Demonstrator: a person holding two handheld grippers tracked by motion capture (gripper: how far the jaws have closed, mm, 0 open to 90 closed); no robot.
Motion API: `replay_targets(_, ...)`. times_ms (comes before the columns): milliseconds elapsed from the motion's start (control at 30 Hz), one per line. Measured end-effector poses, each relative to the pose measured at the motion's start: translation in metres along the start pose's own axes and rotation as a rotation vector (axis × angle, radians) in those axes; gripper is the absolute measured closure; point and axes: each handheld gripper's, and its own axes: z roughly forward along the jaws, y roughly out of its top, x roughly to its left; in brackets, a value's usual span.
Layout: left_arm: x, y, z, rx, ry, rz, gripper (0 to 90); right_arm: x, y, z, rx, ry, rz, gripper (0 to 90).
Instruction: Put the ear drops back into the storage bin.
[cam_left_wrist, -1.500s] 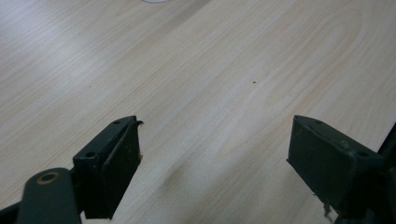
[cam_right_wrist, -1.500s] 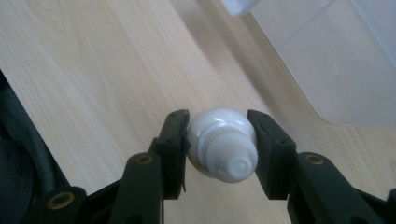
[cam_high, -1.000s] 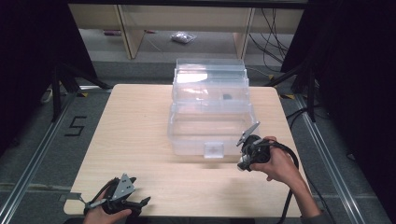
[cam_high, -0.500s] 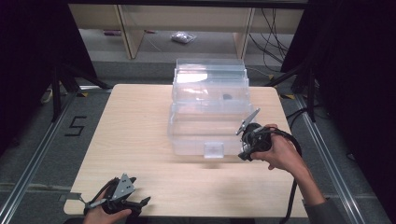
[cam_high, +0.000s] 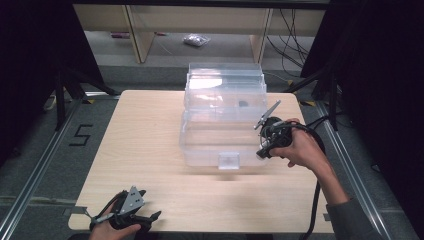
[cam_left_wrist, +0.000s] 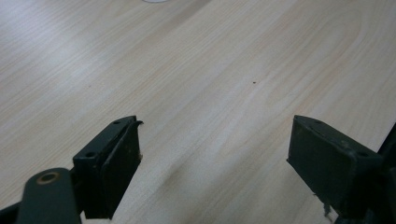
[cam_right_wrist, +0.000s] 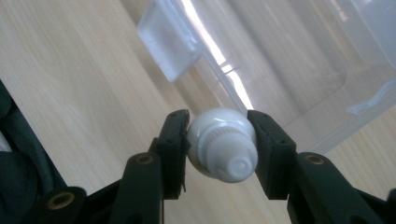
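A clear plastic box (cam_high: 200, 142) with its lid (cam_high: 224, 80) swung back stands in the middle of the wooden table (cam_high: 140, 135). My right gripper (cam_high: 261, 152) hovers at the box's front right corner, shut on a small white rounded knob-like piece (cam_right_wrist: 223, 144). In the right gripper view the piece sits squeezed between both pads (cam_right_wrist: 175, 140), with the box's front latch (cam_right_wrist: 169, 44) just beyond it. My left gripper (cam_high: 150, 218) rests near the table's front left edge, its jaws open over bare wood (cam_left_wrist: 215, 93).
A small dark item (cam_high: 242, 104) lies inside the box toward the back. A cable (cam_high: 316, 200) trails from the right hand off the table's front right. Shelving (cam_high: 145, 30) and a bagged item (cam_high: 194, 40) are on the floor beyond the table.
The right gripper, still holding the white piece, has moved away from the person and slightly up, along the box's right front corner. The left gripper has stayed put.
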Motion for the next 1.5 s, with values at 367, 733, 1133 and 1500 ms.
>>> replay_targets(367,0.0,0.0,0.0,-0.005,-0.013,-0.001,16.4,-0.027,0.011,0.005,0.015,-0.017,0.066,60.2)
replay_targets(733,-0.001,0.0,0.0,-0.015,-0.015,-0.008,16.4,-0.049,0.022,0.03,0.054,-0.013,0.119,60.2)
replay_targets(1133,0.0,0.0,0.0,0.0,-0.004,0.0,16.4,-0.066,0.03,0.058,0.109,-0.006,0.163,60.2)
replay_targets(1500,0.0,0.0,0.0,-0.006,-0.011,0.002,16.3,-0.074,0.035,0.079,0.165,-0.008,0.202,60.2)
